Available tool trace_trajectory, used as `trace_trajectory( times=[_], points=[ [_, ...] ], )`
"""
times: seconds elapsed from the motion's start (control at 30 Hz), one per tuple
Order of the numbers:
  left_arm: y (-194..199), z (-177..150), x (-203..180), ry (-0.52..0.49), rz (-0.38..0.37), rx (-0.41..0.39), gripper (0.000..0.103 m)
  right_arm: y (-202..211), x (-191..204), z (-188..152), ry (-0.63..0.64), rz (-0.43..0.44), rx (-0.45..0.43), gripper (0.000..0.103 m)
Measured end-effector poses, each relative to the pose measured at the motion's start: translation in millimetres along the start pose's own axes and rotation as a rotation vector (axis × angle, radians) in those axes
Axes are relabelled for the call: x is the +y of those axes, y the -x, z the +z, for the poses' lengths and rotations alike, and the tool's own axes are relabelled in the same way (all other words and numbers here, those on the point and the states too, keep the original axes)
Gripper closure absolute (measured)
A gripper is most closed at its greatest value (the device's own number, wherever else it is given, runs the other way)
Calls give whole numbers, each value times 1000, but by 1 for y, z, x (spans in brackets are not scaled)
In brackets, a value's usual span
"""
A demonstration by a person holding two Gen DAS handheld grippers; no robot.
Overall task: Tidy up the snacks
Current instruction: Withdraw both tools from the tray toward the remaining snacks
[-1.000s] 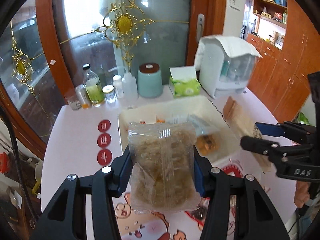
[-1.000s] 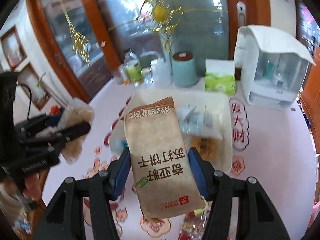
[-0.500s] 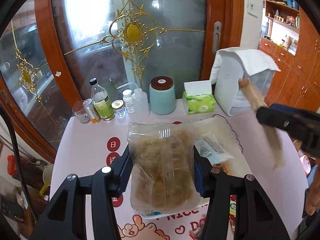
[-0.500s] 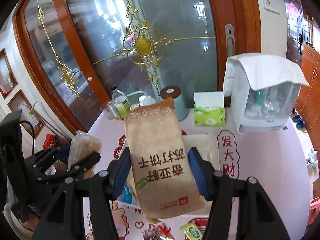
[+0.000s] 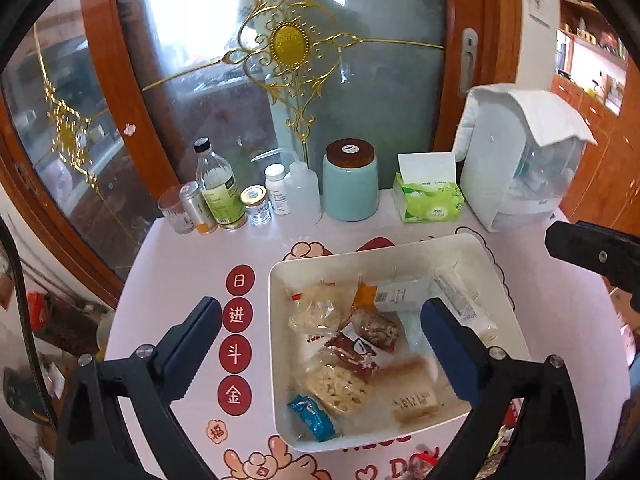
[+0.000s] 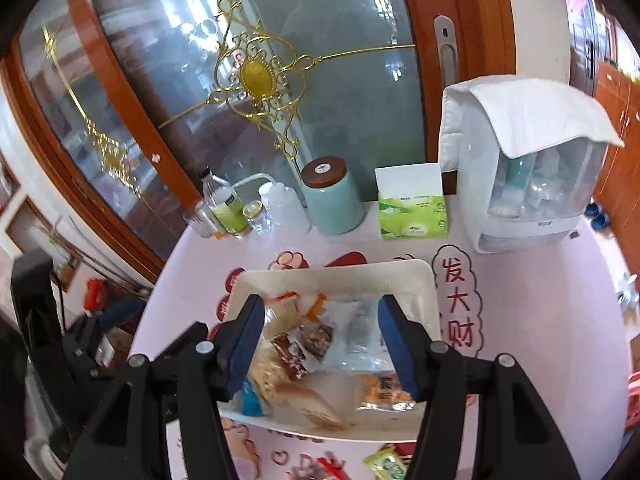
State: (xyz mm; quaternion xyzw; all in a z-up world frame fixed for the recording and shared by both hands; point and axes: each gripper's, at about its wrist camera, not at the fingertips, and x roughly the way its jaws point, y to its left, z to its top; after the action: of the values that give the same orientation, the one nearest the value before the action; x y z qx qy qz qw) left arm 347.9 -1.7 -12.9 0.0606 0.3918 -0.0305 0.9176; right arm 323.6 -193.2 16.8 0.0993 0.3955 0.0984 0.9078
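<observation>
A white tray (image 5: 276,320) holds several wrapped snacks: a clear bag of crumbly snack (image 5: 336,388), a tan cracker pack (image 5: 412,396), a blue packet (image 5: 312,416) and others. My left gripper (image 5: 320,328) is open and empty above the tray. My right gripper (image 6: 320,332) is open and empty above the same tray (image 6: 424,280), with the snacks (image 6: 304,344) between its fingers. The right gripper's body shows at the right edge of the left wrist view (image 5: 592,252).
Along the back stand bottles and jars (image 5: 218,192), a teal canister (image 5: 350,184), a green tissue box (image 5: 428,196) and a white appliance under a cloth (image 5: 524,156). A glass door is behind. Loose snacks (image 6: 388,460) lie on the table near the tray's front.
Both grippers have opened. The clear bag from the left and the tan cracker pack from the right have dropped into the tray. Both grippers now sit higher over it.
</observation>
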Motion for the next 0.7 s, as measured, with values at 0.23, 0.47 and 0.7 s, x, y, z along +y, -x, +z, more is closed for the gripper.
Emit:
trace_trajectory(
  times=[0.23, 0.47, 0.7],
  points=[
    [18, -8, -11, -18, -35, -27, 4, 15, -2, -19, 30, -21, 4, 43],
    [50, -27, -24, -25, -92, -53, 4, 43, 1, -48, 70, -41, -14, 43],
    [88, -51, -34, -42, -168, -87, 4, 80, -4, -91, 88, -76, -23, 43]
  ],
)
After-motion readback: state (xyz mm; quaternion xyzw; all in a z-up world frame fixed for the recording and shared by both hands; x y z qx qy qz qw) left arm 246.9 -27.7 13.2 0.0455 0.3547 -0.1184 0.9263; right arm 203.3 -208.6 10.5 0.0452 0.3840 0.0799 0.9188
